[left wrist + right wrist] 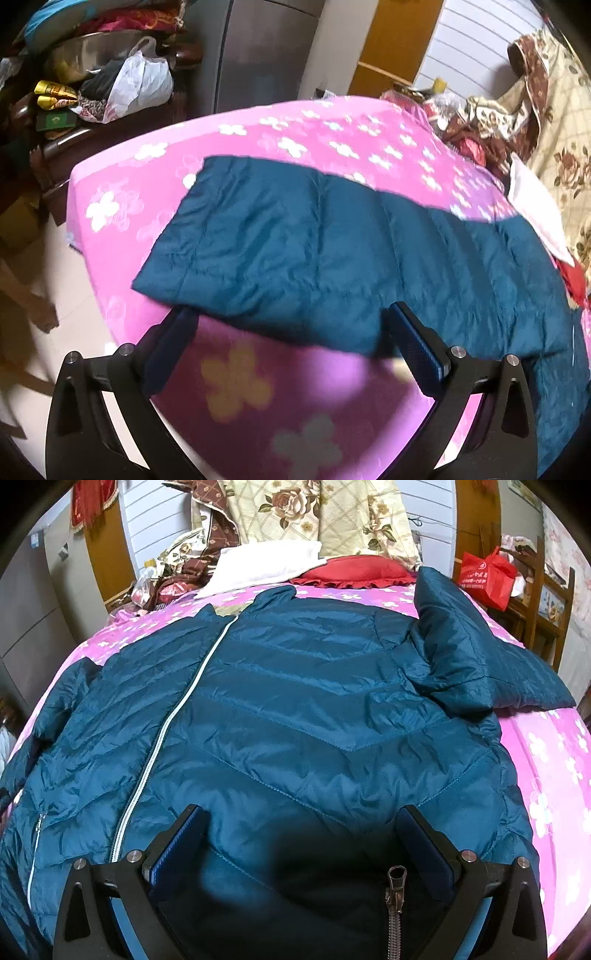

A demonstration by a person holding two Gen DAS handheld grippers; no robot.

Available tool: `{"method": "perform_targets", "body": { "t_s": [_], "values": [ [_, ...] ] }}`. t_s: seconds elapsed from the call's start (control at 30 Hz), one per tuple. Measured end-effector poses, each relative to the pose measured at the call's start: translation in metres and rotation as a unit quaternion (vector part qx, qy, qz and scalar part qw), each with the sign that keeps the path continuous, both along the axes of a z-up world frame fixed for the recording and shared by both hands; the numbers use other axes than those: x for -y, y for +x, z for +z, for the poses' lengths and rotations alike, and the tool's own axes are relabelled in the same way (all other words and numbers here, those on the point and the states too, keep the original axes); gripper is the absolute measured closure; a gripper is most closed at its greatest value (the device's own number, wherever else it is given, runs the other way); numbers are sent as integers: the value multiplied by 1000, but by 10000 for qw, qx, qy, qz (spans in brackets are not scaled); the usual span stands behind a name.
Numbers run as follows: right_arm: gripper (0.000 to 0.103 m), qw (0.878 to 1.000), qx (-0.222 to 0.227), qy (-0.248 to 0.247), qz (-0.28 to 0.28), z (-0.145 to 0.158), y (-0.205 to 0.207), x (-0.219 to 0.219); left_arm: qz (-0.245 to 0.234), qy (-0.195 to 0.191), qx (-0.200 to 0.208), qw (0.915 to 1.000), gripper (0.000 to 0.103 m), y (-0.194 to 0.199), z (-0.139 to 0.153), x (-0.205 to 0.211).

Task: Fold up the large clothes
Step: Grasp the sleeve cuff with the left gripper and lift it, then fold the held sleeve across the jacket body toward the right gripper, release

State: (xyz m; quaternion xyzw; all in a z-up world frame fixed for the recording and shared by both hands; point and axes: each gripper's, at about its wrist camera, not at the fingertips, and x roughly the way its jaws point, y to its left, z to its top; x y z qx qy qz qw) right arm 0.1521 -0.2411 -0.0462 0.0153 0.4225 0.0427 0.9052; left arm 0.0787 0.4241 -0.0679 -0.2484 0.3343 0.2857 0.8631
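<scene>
Lying spread front-up on the pink floral bed (546, 760), the teal quilted jacket (295, 709) looks light, soft, puffy and slippery-shelled. Best holds, by judgement, are the hem or the sleeve (295, 236) cuff seam. The left hand-held gripper (291, 328) and right hand-held gripper (303, 830) are both spread, holding nothing.

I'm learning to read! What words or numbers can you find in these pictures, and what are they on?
None can be read.
Red bag: white logo and print, too small and blurred.
Yellow packets: dark markings, too blurred.
Green booklet: a round emblem, no legible words.
Blue jacket: no label showing.
</scene>
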Motion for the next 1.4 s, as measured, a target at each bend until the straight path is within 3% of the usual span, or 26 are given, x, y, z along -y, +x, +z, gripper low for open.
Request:
{"method": "perform_targets", "body": {
  "t_s": [0.17, 0.3, 0.4, 0.43, 0.47, 0.63, 0.73, 0.83, 0.9, 1.13, 1.27, 1.4],
  "values": [
    [0, 10000, -24, -11, -11, -1, 0, 1, -192, -532, 562, 9968, 1, 11, 7, -37],
    [0, 10000, -45, -86, 8, -4, 1, -2, -174, -1244, 1198, 9848, 3, 2, 9, -66],
    [0, 9999, -50, -99, 12, -5, 3, -3, -220, -1521, 1224, 9805, 30, 2, 7, -78],
    [0, 9999, -53, -93, 17, -5, 3, -4, -316, -1601, 1193, 9794, 48, 3, 6, -79],
    [0, 9999, -53, -88, 18, -5, 3, -4, -404, -1699, 1189, 9774, 58, 3, 4, -79],
    [0, 9999, -54, -97, 71, -5, 4, -8, -717, -1887, 1368, 9698, 61, -1, 6, -72],
    [0, 9999, -65, -63, 76, -5, 3, -6, -802, -1956, 1172, 9703, 55, 5, 2, -64],
    [0, 10000, -79, -25, 47, -5, 4, -4, -680, -1859, 1123, 9738, 55, 4, 5, -59],
    [0, 10000, -74, -26, 36, -5, 3, -4, -503, -1796, 1080, 9765, 91, 0, 10, -60],
    [0, 9999, 28, 94, -138, 2, -4, 13, 380, -1282, 1370, 9815, 94, -38, 77, -89],
    [0, 9998, 73, 50, -191, 4, -9, 23, -253, -971, 1301, 9864, 95, -18, 114, -57],
    [0, 9994, 72, -56, -344, 4, -15, 36, -1566, -646, 1383, 9758, 95, 38, 154, 32]
  ]
}}
